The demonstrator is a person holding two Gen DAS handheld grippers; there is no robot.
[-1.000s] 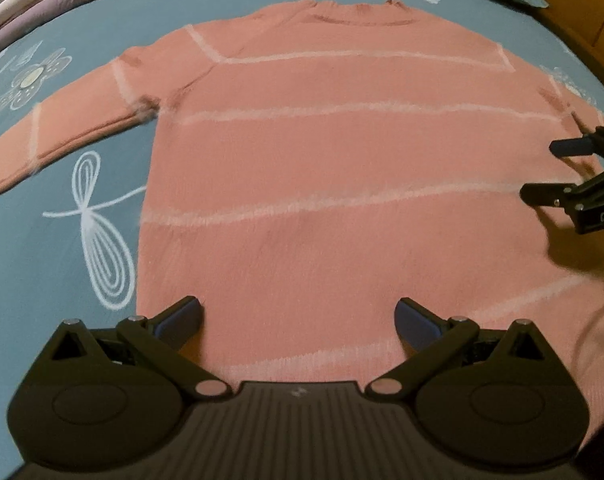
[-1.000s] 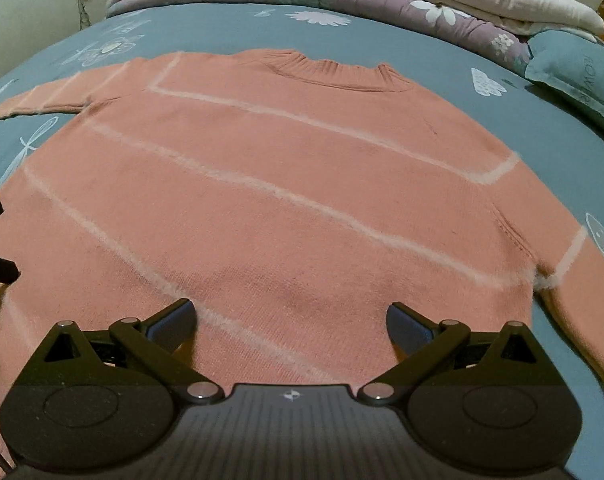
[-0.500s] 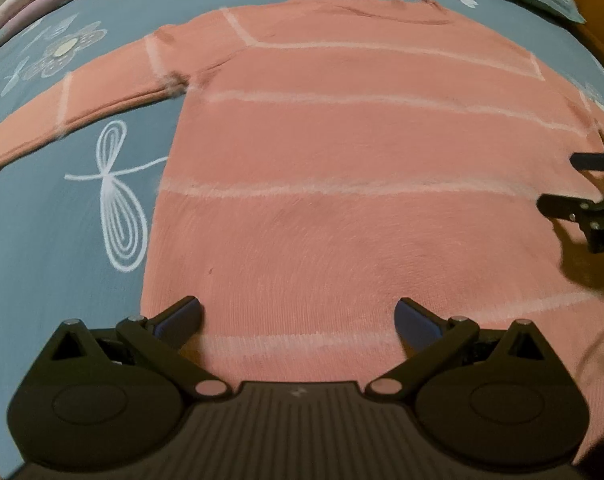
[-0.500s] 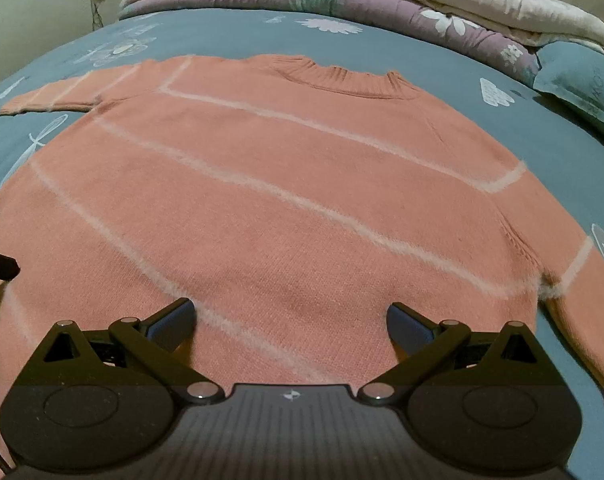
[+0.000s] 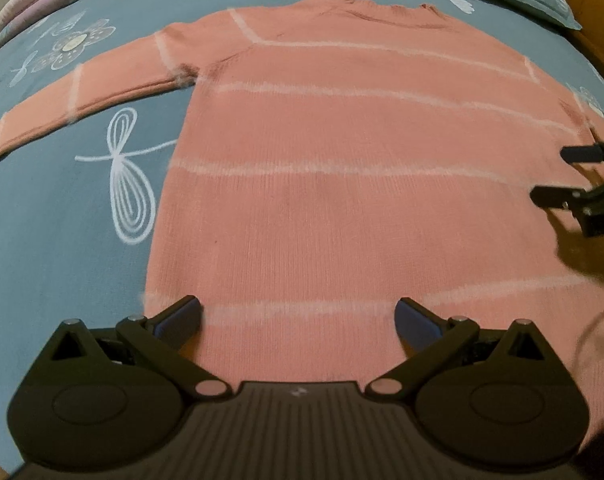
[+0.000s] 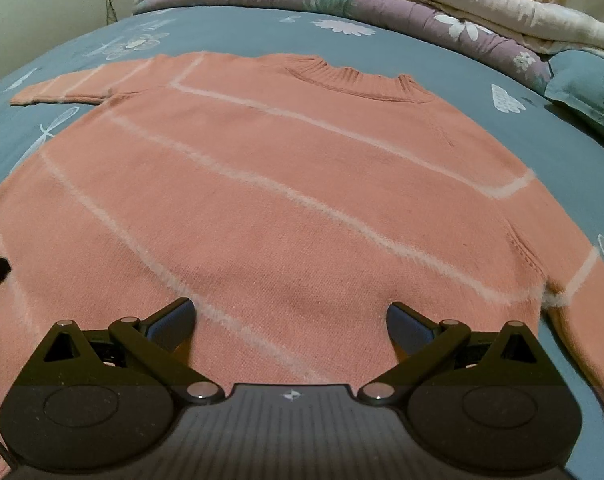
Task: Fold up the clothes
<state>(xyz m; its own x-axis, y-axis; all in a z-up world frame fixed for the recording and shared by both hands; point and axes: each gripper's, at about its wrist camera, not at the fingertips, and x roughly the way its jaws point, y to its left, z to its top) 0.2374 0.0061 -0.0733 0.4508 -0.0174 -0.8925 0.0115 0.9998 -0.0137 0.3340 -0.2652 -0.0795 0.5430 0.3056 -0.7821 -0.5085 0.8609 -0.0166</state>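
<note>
Only blurred pillow (image 6: 581,88) lettering; both grippers, left (image 5: 298,316) and right (image 6: 290,316), gape wide over sweater (image 5: 341,200)

The left tool (image 5: 298,316) has its two fingers spread wide apart, with nothing between them. Its blue-padded fingertips (image 5: 182,312) point forward and slightly down, level with each other. The right tool (image 6: 290,316) is in the same pose, fingers splayed wide and holding nothing, its dark fingertips (image 6: 405,320) also level. In the left wrist view the right tool shows at the right edge, side-on, its two fingers parted. In the right wrist view, only two dark finger ends of the left tool show at the left edge.
</note>
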